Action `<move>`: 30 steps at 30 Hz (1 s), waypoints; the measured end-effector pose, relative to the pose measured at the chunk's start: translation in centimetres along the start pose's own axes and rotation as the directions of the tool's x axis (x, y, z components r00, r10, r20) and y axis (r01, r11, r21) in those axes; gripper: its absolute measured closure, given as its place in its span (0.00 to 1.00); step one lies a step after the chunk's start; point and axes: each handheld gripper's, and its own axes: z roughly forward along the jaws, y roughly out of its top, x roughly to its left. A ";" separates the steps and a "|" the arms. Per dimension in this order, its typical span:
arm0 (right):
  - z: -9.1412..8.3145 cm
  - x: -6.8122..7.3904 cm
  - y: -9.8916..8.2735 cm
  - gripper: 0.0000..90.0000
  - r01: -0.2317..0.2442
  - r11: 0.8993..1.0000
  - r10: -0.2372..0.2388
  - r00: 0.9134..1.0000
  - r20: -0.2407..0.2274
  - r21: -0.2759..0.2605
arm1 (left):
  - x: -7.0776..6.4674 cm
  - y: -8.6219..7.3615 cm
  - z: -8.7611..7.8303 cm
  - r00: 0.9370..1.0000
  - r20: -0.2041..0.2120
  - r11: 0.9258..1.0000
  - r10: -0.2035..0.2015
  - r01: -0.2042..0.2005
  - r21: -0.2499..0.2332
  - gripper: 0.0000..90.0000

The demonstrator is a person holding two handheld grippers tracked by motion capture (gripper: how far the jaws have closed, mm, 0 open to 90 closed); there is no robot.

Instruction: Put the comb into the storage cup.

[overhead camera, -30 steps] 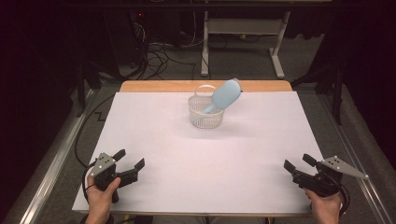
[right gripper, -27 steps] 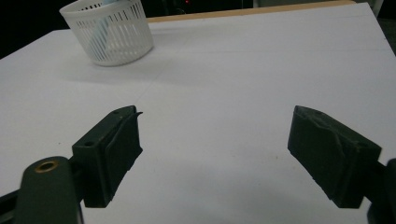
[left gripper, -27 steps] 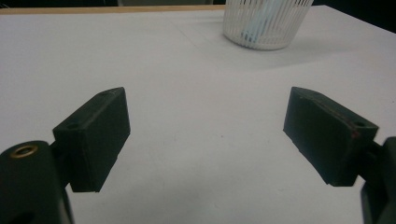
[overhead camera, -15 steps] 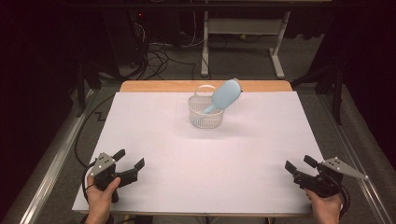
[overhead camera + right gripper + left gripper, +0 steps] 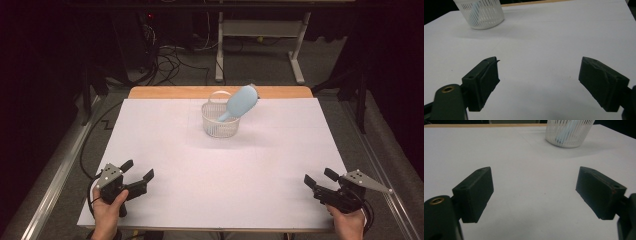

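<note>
Standing near the far edge of the surface (image 5: pixel 150 150), the white basket (image 5: pixel 220 122) already holds the blue brush (image 5: pixel 239 102), leaning out over its rim. Well short of the basket, the left gripper (image 5: pixel 137 170) and right gripper (image 5: pixel 320 177) wait, jaws apart and empty; little seems left.

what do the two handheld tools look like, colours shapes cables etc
Both are black. The left tool and the right tool each carry a grey three-cornered plate on top and a dark cable trailing behind. Up close, the jaws are blocky black wedges with slanted tips and small screw holes; a brass-coloured ring sits near the left jaw's base. The right tool's pads look scuffed.
</note>
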 end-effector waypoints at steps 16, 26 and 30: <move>-0.1 -0.1 -0.6 0.19 -0.003 1.000 0.003 1.000 -0.015 0.017 | -0.1 0.0 0.0 1.000 0.000 1.000 0.004 -0.004 0.001 0.17; 0.1 -0.1 -0.7 0.19 -0.018 0.999 0.019 0.999 -0.030 0.039 | -0.1 0.0 0.1 1.000 0.004 1.000 0.003 -0.003 0.005 0.17; 0.1 -0.1 -0.7 0.19 -0.019 0.999 0.020 0.999 -0.032 0.040 | -0.1 0.0 0.1 1.000 0.004 1.000 0.002 -0.003 0.006 0.17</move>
